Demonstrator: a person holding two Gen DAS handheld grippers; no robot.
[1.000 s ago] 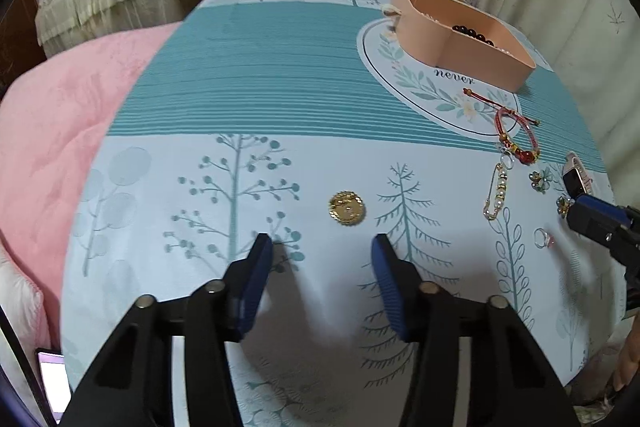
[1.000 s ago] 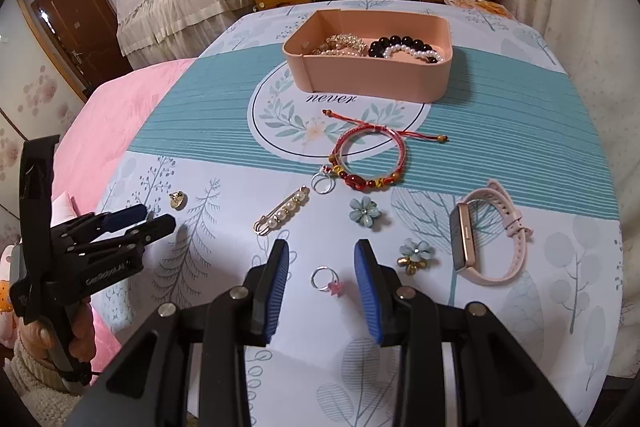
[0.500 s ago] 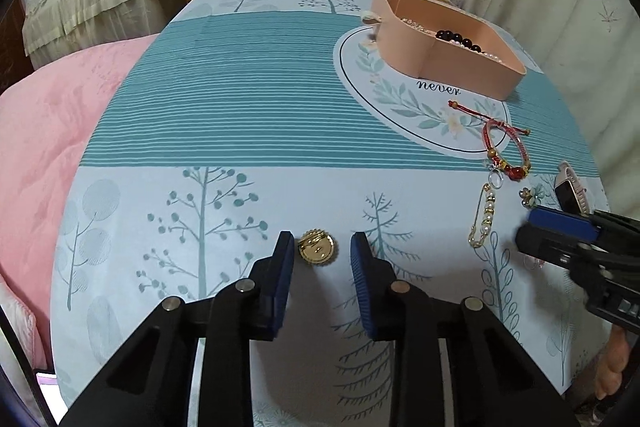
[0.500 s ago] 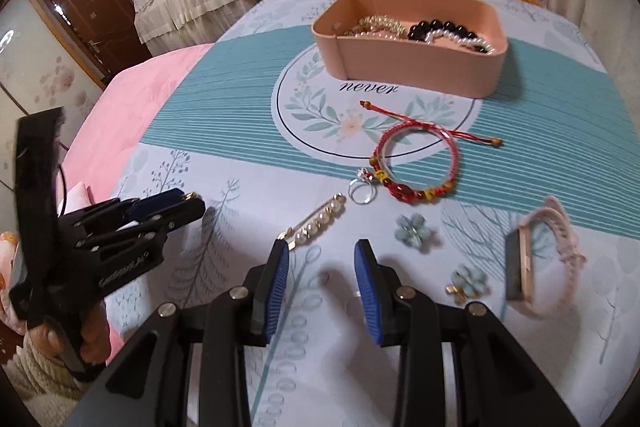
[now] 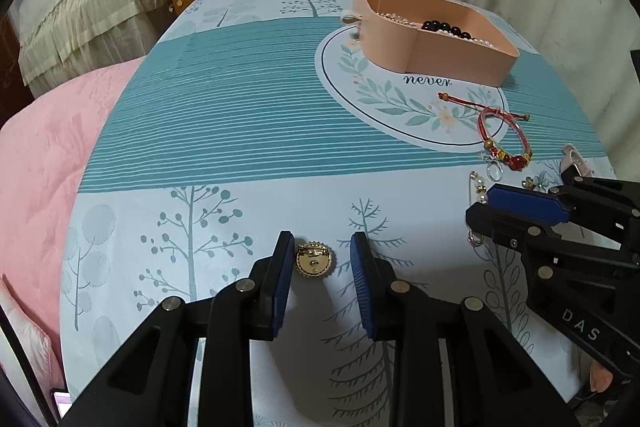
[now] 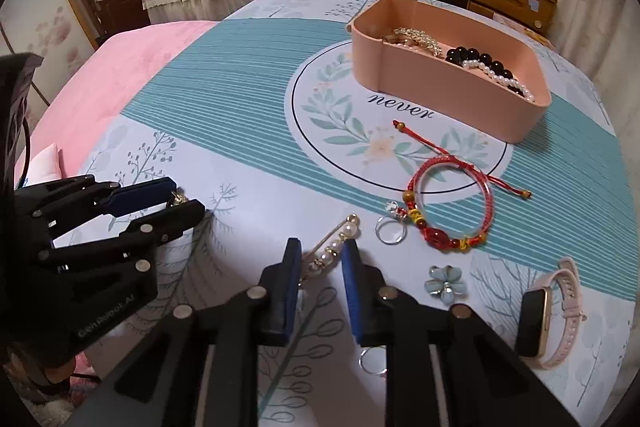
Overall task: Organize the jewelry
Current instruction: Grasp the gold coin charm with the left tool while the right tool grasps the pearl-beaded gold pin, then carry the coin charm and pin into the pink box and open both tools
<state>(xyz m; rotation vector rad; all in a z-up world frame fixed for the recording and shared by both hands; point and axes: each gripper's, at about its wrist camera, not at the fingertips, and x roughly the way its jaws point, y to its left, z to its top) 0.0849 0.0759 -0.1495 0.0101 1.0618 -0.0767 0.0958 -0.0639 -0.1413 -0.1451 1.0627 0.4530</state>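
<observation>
Two grippers work over a bed covered with a teal-and-white tree-print sheet (image 6: 248,95), and several pieces lie loose on it, so by my judgement the sorting is well short of done. Going left to right in the right wrist view: near the sheet's left edge the left gripper (image 5: 322,261) has its fingers parted around a round gold brooch (image 5: 314,260), the left pad almost touching it and the right one apart, nothing grasped yet. Toward the front edge the right gripper (image 6: 318,259) has its fingers parted around the lower end of a gold safety-pin brooch strung with pearls (image 6: 338,239); I cannot tell whether the pads touch it. Beneath that gripper lies a small silver ring (image 6: 372,361). Next come a silver ring with a clear stone (image 6: 390,231), a red woven cord bracelet with coloured beads (image 6: 452,203), a pale blue flower brooch (image 6: 445,285) and, near the right edge, a pink-strapped smart band with a gold case (image 6: 550,319). Further back, toward the far right corner, a pink plastic tray (image 6: 452,95) already holds a gold chain piece, dark beads and white pearls, so some part is done. Legible writing: "never" printed on the sheet before the tray, "DAS" on the right gripper's body; the lettering on the left gripper's body is too blurred to read.
</observation>
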